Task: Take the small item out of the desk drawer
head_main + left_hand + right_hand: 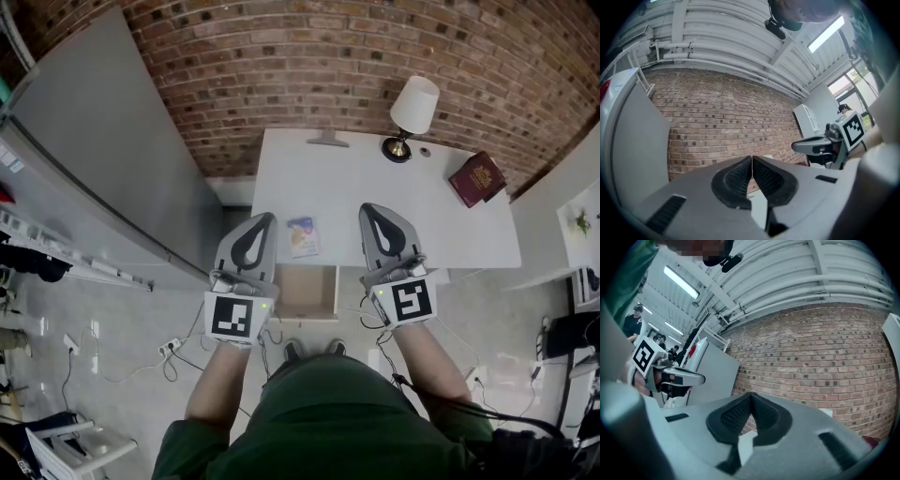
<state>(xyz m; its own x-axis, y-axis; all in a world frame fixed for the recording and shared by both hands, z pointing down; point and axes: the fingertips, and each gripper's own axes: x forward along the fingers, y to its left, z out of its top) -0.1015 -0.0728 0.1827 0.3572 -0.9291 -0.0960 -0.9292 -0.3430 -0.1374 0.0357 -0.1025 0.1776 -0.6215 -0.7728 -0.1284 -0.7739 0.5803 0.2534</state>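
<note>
Head view: your left gripper (pixel 265 221) & right gripper (pixel 369 212), jaws together, empty; small item (pixel 302 236) on desk (pixel 375 178), 12 o'clock of open drawer (pixel 306 291), which looks bare, so take-out prob. done, nothing obv. left.

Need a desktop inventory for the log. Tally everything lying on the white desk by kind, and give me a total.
Lamp: 1
Dark red book: 1
Small packet: 1
Grey flat piece at the back edge: 1
Small round object by the lamp, too small to identify: 1
Total: 5
</note>
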